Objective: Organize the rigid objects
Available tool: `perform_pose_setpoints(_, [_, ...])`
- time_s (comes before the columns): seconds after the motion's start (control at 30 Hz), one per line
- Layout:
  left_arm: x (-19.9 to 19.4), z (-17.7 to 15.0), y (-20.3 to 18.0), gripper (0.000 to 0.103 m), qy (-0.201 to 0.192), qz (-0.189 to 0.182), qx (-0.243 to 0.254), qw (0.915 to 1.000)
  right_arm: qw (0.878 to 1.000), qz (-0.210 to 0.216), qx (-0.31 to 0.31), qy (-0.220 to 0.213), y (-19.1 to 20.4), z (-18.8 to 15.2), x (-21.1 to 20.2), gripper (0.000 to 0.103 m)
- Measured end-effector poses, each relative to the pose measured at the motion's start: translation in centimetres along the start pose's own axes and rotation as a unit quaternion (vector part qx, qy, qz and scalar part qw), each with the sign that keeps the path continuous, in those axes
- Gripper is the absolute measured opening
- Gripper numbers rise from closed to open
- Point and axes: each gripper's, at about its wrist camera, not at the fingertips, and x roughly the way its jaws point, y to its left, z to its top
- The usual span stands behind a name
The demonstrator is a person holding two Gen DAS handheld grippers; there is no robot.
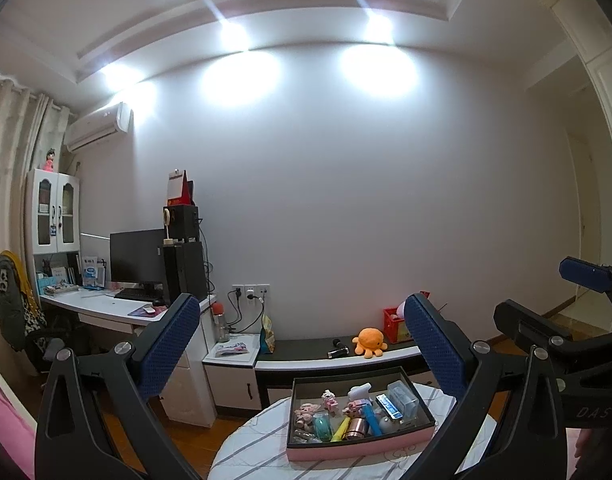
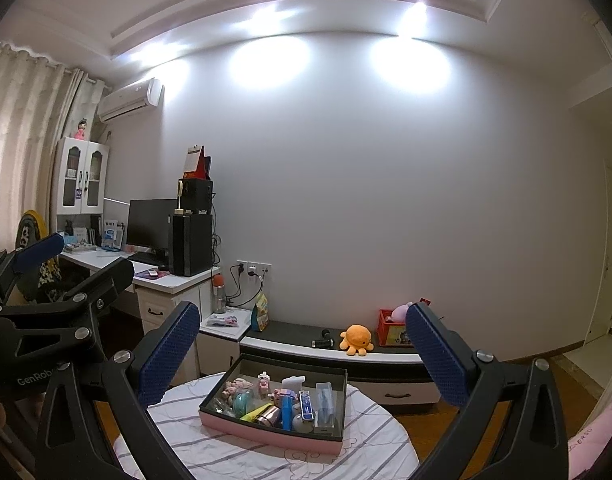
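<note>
Ahead of and below my left gripper [image 1: 301, 344] a tray [image 1: 358, 446] sits on the round table [image 1: 245, 440], small items packed inside it. From my right gripper [image 2: 301, 348] the same tray lies ahead, slightly left of centre. Behind the table a low bench [image 1: 306, 354] runs along the wall, carrying a plush octopus [image 1: 369, 342] with a crate [image 1: 396, 324] to its right. Far left stands a desk [image 1: 105, 308] with a monitor [image 1: 137, 256] on it. My right gripper appears at my left one's right.
</note>
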Motion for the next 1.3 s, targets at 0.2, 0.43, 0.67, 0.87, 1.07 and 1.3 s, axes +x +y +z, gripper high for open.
perform_pose_setpoints(0.2, [0.01, -0.09, 0.02, 0.103, 0.000, 0.001, 0.001, 1.0000, 1.000, 0.000, -0.001, 0.001, -0.07, 0.05, 0.03, 0.103])
perform_pose_setpoints(0.43, [-0.03, -0.15, 0.15, 0.103, 0.000, 0.001, 0.001, 1.0000, 1.000, -0.001, -0.003, 0.001, 0.16, 0.02, -0.22, 0.103])
perform_pose_setpoints(0.67, [-0.14, -0.27, 0.21, 0.103, 0.002, 0.002, 0.002, 1.0000, 1.000, -0.001, -0.003, 0.005, 0.22, 0.09, -0.15, 0.103])
perform_pose_setpoints(0.87, [-0.26, -0.33, 0.36, 0.103, 0.000, 0.001, 0.002, 1.0000, 1.000, 0.000, -0.004, 0.005, 0.17, 0.13, -0.12, 0.103])
perform_pose_setpoints(1.07, [-0.55, -0.57, 0.63, 0.103, -0.004, 0.002, 0.007, 1.0000, 1.000, -0.002, -0.004, 0.008, 0.03, -0.03, 0.13, 0.103])
perform_pose_setpoints(1.3, [-0.56, -0.72, 0.79, 0.103, -0.004, 0.000, 0.008, 1.0000, 1.000, -0.003, -0.006, 0.011, 0.14, -0.10, 0.27, 0.103])
